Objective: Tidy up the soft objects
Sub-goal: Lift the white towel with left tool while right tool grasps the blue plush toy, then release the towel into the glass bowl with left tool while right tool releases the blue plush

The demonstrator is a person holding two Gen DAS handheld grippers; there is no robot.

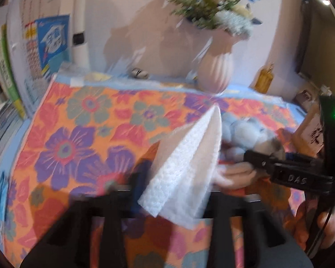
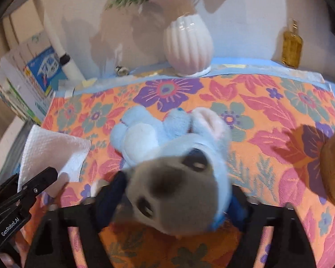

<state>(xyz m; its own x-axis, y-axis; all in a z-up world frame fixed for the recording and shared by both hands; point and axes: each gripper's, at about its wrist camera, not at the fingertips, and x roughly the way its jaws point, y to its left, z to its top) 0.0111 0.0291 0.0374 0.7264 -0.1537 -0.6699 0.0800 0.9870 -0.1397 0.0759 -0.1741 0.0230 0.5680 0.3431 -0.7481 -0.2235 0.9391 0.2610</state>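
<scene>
Woven floral tablecloth point(image 2: 268, 111), orange with purple and pink blooms, spread flat under everything. Plush blue dog point(image 2: 167, 156), fuzzy, grey-muzzled, lying mid-cloth with its head between the right gripper point(image 2: 174, 203) fingers, pads pressing its sides. Ribbed white ceramic vase point(image 2: 187, 44) upright at the far edge. Dimpled white paper towel point(image 1: 185, 167), folded to a point, pinched in the closed left gripper point(image 1: 172, 201). Amber glass bottle point(image 2: 291, 44) beside the wall.

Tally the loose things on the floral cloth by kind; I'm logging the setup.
Plush toys: 1
Paper towels: 1
Vases: 1
Amber bottles: 1
Total: 4
</scene>
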